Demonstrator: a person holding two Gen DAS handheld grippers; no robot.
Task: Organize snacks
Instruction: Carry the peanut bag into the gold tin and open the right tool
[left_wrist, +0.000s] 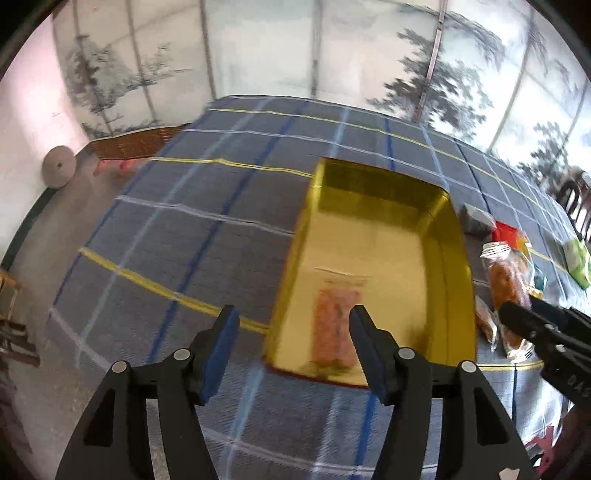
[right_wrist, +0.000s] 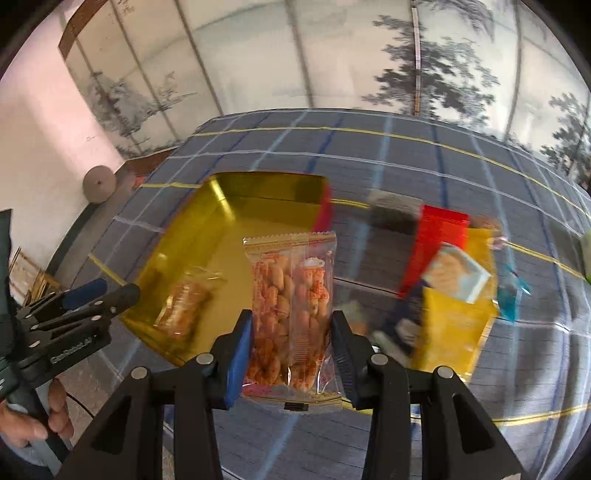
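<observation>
Right gripper (right_wrist: 291, 350) pinching clear peanut packet (right_wrist: 291, 314), left gripper (left_wrist: 293, 332) spread, empty, gold rectangular tin tray (right_wrist: 229, 199) at eleven o'clock holding one snack packet (right_wrist: 183, 310)

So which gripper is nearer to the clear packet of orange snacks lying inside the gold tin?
Left. The left gripper hangs open right above that packet in the gold tin; the right gripper, shut on another peanut packet, is beside the tin.

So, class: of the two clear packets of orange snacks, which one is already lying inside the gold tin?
The smaller packet on the gold tin floor; the larger one is clamped in the right claw.
</observation>
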